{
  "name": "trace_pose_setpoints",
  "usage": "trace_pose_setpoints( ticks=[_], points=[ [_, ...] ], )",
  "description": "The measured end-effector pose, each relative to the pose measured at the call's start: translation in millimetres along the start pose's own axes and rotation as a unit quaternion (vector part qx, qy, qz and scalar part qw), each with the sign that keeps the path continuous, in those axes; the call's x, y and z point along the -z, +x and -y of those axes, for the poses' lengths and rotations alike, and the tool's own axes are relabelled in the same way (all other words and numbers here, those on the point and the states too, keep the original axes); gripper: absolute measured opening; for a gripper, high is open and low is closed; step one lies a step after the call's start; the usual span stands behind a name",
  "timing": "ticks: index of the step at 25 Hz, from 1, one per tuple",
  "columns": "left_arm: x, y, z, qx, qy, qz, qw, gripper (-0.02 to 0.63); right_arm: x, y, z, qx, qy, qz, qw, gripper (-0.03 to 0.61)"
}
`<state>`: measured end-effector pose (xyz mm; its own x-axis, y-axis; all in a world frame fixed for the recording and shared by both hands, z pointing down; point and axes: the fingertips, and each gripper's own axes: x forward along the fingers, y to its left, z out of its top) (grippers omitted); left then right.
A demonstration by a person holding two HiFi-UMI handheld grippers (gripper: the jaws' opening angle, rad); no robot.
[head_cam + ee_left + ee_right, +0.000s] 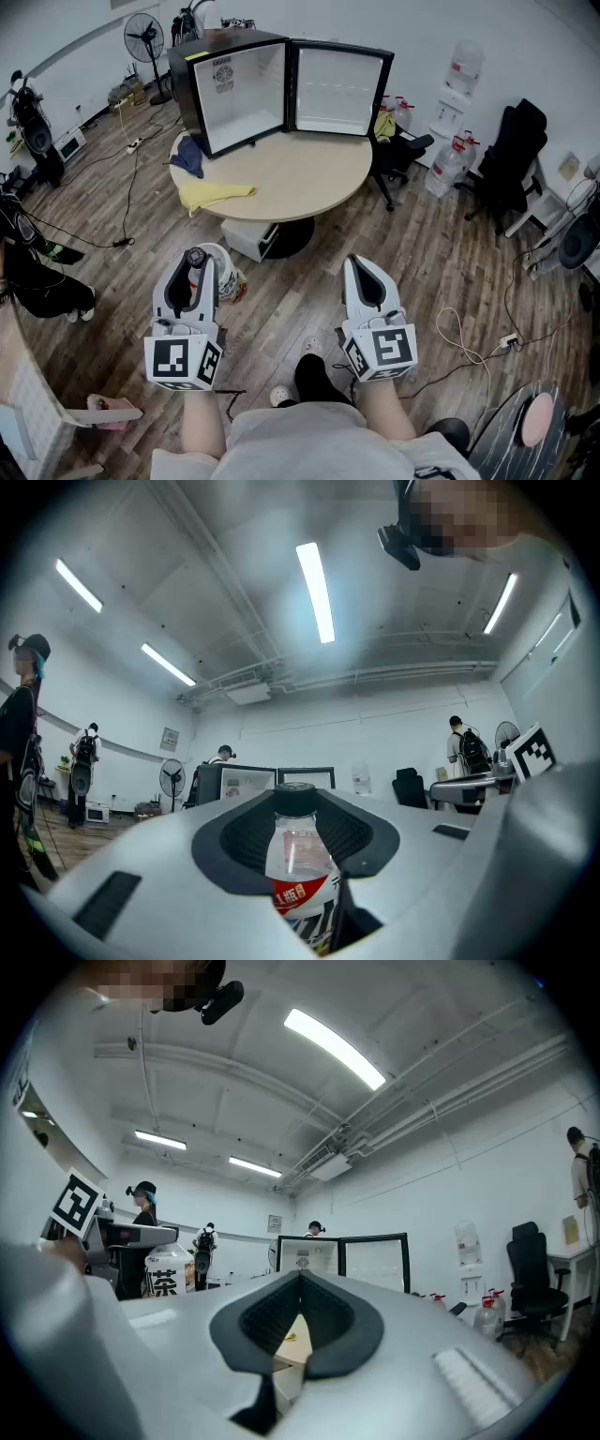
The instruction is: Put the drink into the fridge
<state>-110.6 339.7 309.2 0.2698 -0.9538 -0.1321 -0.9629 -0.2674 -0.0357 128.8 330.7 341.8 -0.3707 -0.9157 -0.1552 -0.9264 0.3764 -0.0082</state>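
A clear drink bottle [196, 259] with a black cap and a red-and-white label stands upright between the jaws of my left gripper [194, 267], low over the wooden floor. In the left gripper view the bottle [298, 855] fills the gap between the dark pads [234, 841]. My right gripper [362, 274] hangs beside it, shut and holding nothing, its tips meeting [300, 1281]. The black mini fridge [234, 89] stands on the round table [309, 183] ahead. Its door [339, 90] is swung wide open and its white inside is bare.
A yellow cloth [217, 195] and a blue cloth [189, 155] lie on the table's left part. A white box [251, 239] sits under the table. Office chairs [398, 155], water jugs [448, 164] and floor cables [469, 342] lie to the right. A person [37, 281] sits at the far left.
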Motion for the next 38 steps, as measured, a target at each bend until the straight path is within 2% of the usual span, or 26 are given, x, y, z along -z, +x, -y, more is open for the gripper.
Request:
trace_pose_setpoints(
  ticks=[9,17,26,38],
  points=[
    [1.3,16.7,-7.6,0.002,-0.005,0.0,1.0,0.14,7.9,18.0,0.0,-0.005,0.007,-0.01,1.0,0.011],
    [13.9,61.2,-21.5,0.001,-0.008,-0.008,0.9999,0.14,22.6,70.0,13.9,-0.021,0.026,-0.022,0.999,0.011],
    [13.5,137.6,-32.0,-0.008,-0.002,-0.002,1.0,0.14,23.9,147.1,53.0,-0.03,0.028,-0.016,0.999,0.011],
    [9.9,233.3,-20.4,-0.019,-0.001,0.014,0.9997,0.14,18.1,220.6,115.1,-0.054,0.022,-0.001,0.998,0.011]
  ],
)
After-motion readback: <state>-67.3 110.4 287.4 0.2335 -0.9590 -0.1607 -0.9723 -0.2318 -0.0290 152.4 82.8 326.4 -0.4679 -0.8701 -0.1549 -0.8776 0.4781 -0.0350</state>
